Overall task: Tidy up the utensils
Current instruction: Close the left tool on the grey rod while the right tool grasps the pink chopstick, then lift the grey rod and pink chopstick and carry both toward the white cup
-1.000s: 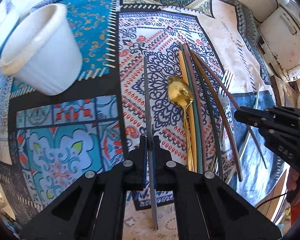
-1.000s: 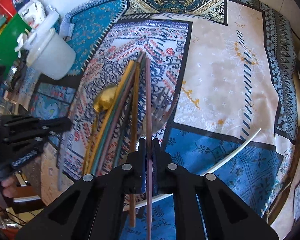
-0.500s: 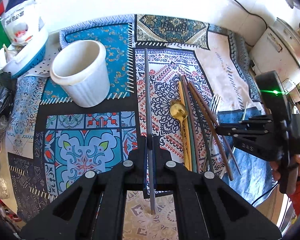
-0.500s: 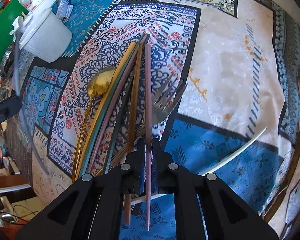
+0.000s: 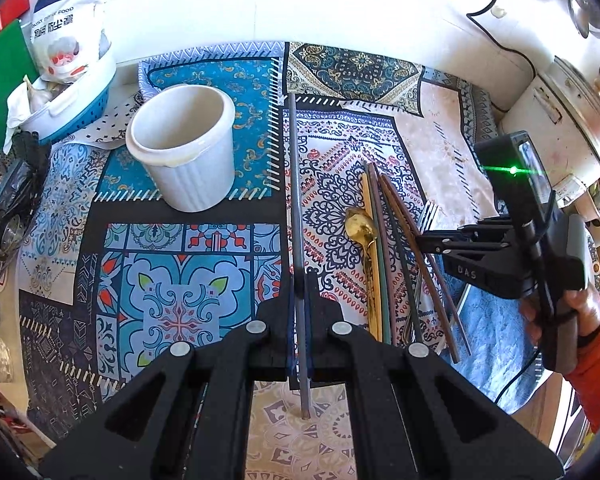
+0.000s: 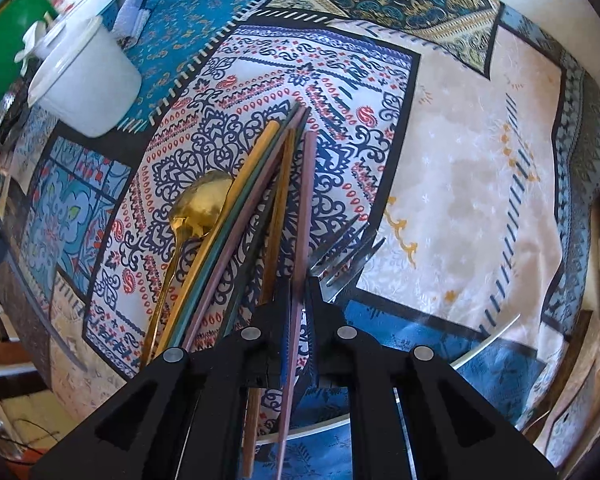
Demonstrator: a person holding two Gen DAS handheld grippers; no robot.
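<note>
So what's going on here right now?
A person is sorting utensils with two handheld grippers. The left gripper is shut on a grey chopstick, held above the cloth near the empty white cup. The right gripper is shut on a pink chopstick over the pile with the gold spoon and fork.

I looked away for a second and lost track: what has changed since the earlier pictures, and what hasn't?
The left gripper, still shut on the grey chopstick, has lifted, so the white cup looks farther off. The right gripper stays shut on the pink chopstick. The gold spoon, fork and other chopsticks lie as before.
</note>
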